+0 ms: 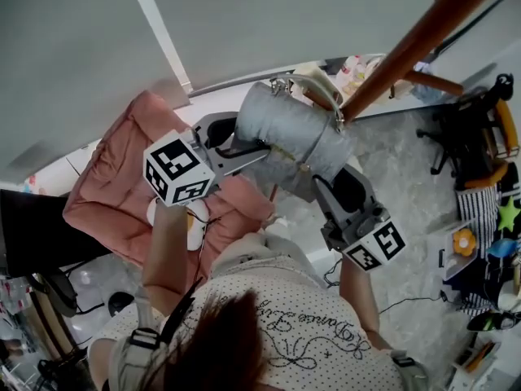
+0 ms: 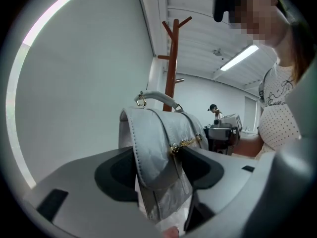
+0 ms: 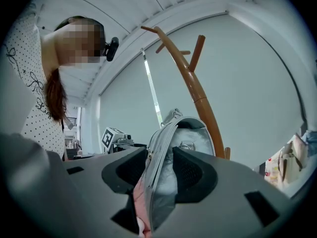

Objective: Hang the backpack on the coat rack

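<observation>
Head view looks down on a person in a dotted top (image 1: 285, 316) who holds a grey backpack (image 1: 285, 133) up in the air with both claws, close against the leaning brown pole of the coat rack (image 1: 407, 47). The left gripper (image 1: 236, 141) takes the bag from its left side and the right gripper (image 1: 330, 177) from its lower right side. The bag's pale top handle (image 1: 321, 88) lies just beside the pole; I cannot tell whether it sits on a peg.

Left gripper view shows the jaws standing fairly wide, clamped across the bag's folded flap, with the dark pads against the grey material on both sides. A small gold clasp (image 2: 174, 147) sits at the inner edge of the right-hand pad.

Right gripper view shows narrower jaws pinching the bag's zipped edge between the pads, with the rack's forked top rising behind it.

Below the bag lies a pink quilted cover (image 1: 114, 161) and a speckled grey floor (image 1: 407, 218). A pale wall (image 1: 244, 23) fills the upper part of the head view. A black chair with orange trim (image 1: 480, 137) stands at the right. A strip light (image 2: 240, 57) runs along the ceiling, and a second person in a cap (image 2: 213, 108) stands far off in the left gripper view.
</observation>
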`<state>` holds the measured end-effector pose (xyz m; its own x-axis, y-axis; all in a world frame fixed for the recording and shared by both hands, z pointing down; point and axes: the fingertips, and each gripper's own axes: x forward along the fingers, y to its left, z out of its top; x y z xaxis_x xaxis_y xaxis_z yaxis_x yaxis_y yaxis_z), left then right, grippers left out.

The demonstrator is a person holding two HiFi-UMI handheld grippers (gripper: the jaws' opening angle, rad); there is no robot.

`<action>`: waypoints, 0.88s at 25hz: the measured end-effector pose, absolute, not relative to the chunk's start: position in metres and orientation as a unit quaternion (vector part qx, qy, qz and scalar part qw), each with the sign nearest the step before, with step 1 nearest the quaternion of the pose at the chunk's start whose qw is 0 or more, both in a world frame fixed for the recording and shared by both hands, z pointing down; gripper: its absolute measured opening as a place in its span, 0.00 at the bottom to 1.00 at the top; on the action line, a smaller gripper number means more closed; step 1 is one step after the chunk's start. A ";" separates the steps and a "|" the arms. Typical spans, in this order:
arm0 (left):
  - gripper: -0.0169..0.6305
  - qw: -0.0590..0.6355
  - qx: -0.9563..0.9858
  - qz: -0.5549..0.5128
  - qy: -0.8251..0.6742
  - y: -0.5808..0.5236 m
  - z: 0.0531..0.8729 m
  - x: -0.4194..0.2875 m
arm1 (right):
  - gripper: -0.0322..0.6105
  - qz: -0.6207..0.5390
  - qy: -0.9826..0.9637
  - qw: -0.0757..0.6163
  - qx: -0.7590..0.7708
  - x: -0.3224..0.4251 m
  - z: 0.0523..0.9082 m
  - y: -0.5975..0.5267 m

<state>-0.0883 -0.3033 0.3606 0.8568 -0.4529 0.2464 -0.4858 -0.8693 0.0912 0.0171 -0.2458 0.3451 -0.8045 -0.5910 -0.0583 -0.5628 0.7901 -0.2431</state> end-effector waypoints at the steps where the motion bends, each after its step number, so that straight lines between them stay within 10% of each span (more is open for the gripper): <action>1: 0.44 0.073 0.961 0.112 -0.242 -0.304 0.362 -0.088 | 0.33 -0.110 0.942 0.063 -0.310 0.016 0.347 -0.246; 22: 0.45 0.112 0.953 0.211 -0.185 -0.328 0.404 -0.072 | 0.32 -0.152 0.926 0.021 -0.346 0.021 0.383 -0.253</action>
